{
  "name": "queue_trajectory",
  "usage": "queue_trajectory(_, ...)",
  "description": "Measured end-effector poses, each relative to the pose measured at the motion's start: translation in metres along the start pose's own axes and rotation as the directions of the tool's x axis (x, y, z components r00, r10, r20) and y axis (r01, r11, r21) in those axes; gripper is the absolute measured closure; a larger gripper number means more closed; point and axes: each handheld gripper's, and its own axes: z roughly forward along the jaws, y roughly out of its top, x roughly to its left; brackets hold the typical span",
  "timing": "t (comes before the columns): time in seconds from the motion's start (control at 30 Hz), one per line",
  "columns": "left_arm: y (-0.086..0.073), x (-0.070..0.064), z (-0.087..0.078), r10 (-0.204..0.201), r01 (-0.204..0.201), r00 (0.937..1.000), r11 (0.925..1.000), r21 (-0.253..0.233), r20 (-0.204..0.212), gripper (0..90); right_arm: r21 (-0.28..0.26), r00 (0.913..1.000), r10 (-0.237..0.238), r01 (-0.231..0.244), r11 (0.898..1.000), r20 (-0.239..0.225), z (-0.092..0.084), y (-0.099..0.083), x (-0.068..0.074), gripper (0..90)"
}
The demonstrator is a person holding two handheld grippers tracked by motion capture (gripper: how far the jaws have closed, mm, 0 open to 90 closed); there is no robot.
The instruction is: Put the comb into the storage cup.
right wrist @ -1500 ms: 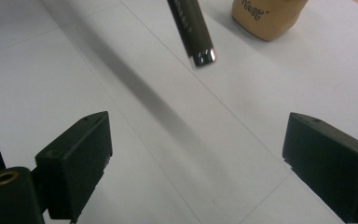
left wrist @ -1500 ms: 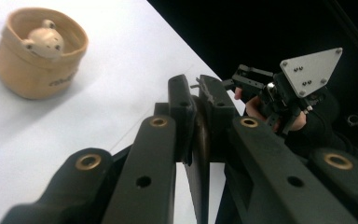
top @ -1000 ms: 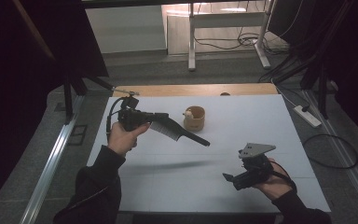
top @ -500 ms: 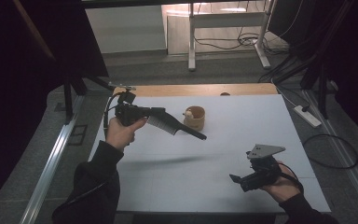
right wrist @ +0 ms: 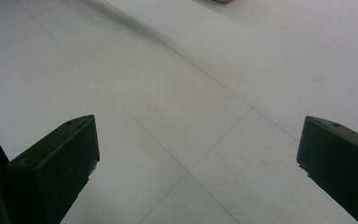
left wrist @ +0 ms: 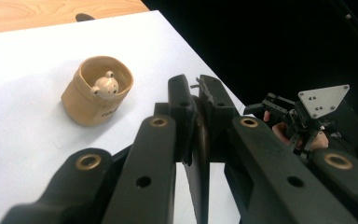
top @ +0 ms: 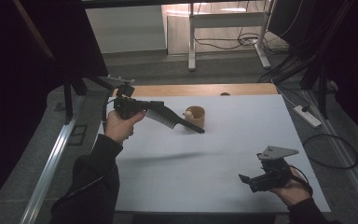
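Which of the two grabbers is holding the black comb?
The left gripper, up near the little bear cup, pinches the black comb. The right gripper is open with nothing between its jaws.

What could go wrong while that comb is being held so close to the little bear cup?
The left gripper clamps the black comb by its toothed end, so the long handle sticks out; it might twist or slip in the jaws. Its tip hangs right beside the tan bear cup, so a swing could knock that over. The right gripper, open, is too far away to steady either.
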Motion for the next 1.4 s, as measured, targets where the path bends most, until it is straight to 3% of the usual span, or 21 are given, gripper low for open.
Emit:
queue_trajectory(0.37,0.011,0.002,-0.006,-0.001,0.001,0.9996,1.0,-0.005,-0.027,83.5,0.015,0.9973,0.054,-0.055,0.998,0.049,-0.012,-0.016,-0.01,0.0)
queue_trajectory(0.63,0.017,0.004,-0.01,-0.003,0.002,0.9991,0.9999,-0.011,-0.043,83.5,0.04,0.9904,0.098,-0.103,0.994,0.097,-0.021,-0.03,-0.015,0.0)
queue_trajectory(1.1,0.031,0.007,-0.014,-0.012,0.01,0.9962,0.9998,-0.018,-0.086,83.5,0.059,0.9783,0.173,-0.18,0.982,0.114,-0.032,-0.037,-0.016,0.0)
queue_trajectory(1.4,0.042,0.007,-0.013,-0.01,0.008,0.993,0.9998,-0.02,-0.117,83.5,0.054,0.977,0.179,-0.186,0.981,0.116,-0.034,-0.039,-0.016,0.0)
